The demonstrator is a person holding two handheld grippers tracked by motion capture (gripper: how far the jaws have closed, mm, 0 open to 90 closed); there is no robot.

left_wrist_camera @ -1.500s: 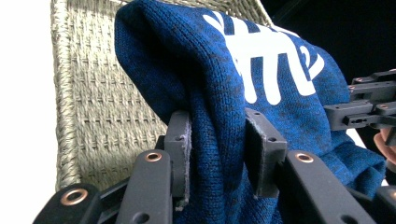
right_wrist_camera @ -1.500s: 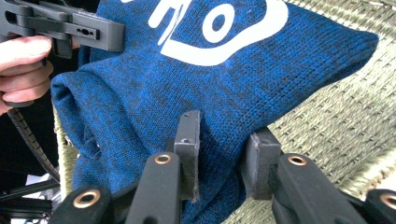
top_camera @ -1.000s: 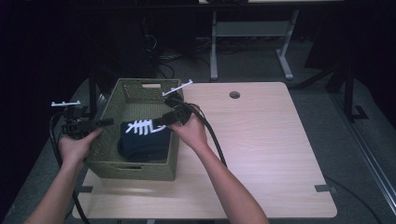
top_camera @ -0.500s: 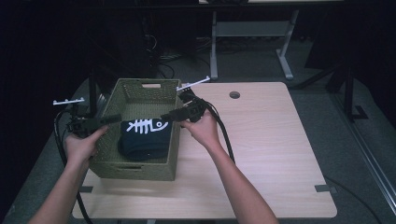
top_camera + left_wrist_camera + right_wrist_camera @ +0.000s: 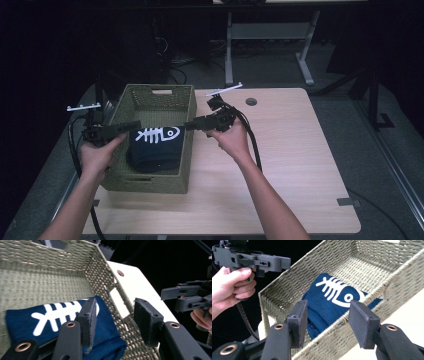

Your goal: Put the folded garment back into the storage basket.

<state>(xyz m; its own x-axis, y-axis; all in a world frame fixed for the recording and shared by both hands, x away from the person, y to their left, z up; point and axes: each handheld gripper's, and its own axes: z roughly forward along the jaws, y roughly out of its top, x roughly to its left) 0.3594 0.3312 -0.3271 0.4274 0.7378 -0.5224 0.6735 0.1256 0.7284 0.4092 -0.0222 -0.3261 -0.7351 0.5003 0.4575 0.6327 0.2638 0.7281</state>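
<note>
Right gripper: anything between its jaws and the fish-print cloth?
In the right gripper view, the woven basket's near wall crosses below the open right gripper; the navy fish-skeleton cloth lies beyond, inside.

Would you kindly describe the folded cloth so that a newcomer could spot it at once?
On the light wooden table, find the olive woven basket at its left side. Lying flat inside is the folded navy cloth, the basket's sole content, marked by a white fish skeleton print.
</note>
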